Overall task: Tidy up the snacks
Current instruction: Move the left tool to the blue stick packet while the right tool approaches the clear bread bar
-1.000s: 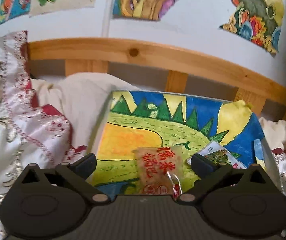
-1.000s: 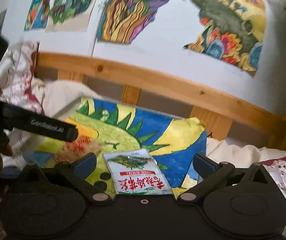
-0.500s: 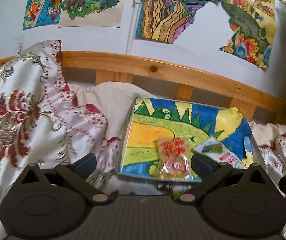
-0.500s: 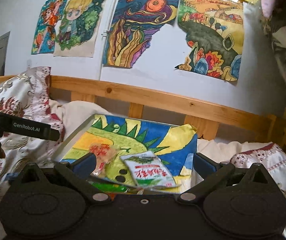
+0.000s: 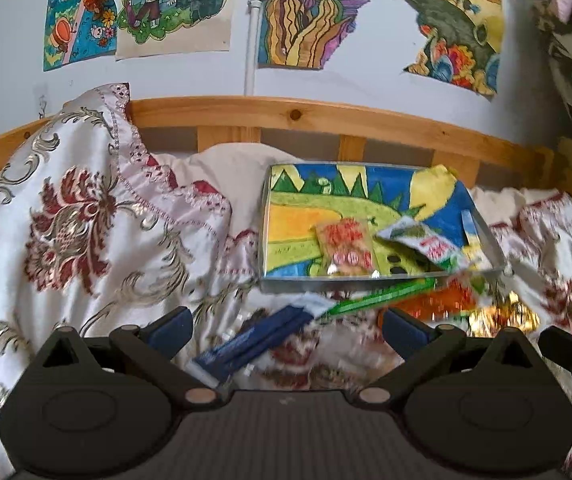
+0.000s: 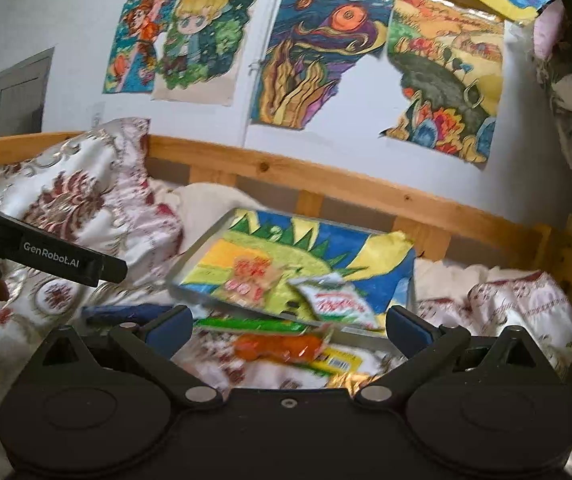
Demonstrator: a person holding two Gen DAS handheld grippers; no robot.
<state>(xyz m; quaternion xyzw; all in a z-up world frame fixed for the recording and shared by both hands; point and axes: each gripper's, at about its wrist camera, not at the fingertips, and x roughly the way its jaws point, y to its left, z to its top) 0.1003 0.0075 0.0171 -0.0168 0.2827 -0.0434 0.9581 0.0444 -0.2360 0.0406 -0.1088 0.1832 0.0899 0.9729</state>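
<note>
A metal tray (image 5: 490, 240) (image 6: 189, 264) lined with a bright drawing lies on the bed. In it rest a clear packet with red print (image 5: 348, 246) (image 6: 251, 276) and a white-green packet (image 5: 426, 242) (image 6: 336, 300). In front of the tray, on the bedspread, lie a blue packet (image 5: 253, 340) (image 6: 125, 313), a green packet (image 5: 382, 298) (image 6: 249, 325), an orange packet (image 5: 442, 304) (image 6: 281, 346) and a gold one (image 5: 502, 316) (image 6: 350, 380). My left gripper (image 5: 286, 326) is open above the blue packet, holding nothing. My right gripper (image 6: 288, 326) is open over the orange packet, also holding nothing.
A patterned white-and-red pillow (image 5: 85, 216) is piled up at the left. A wooden bed rail (image 5: 326, 116) runs behind the tray, under drawings on the wall (image 6: 306, 60). The left gripper's body (image 6: 57, 260) crosses the right wrist view at the left.
Both grippers have pulled back and up from the tray. The two packets now lie farther off, and the loose packets in front of the tray have come into view.
</note>
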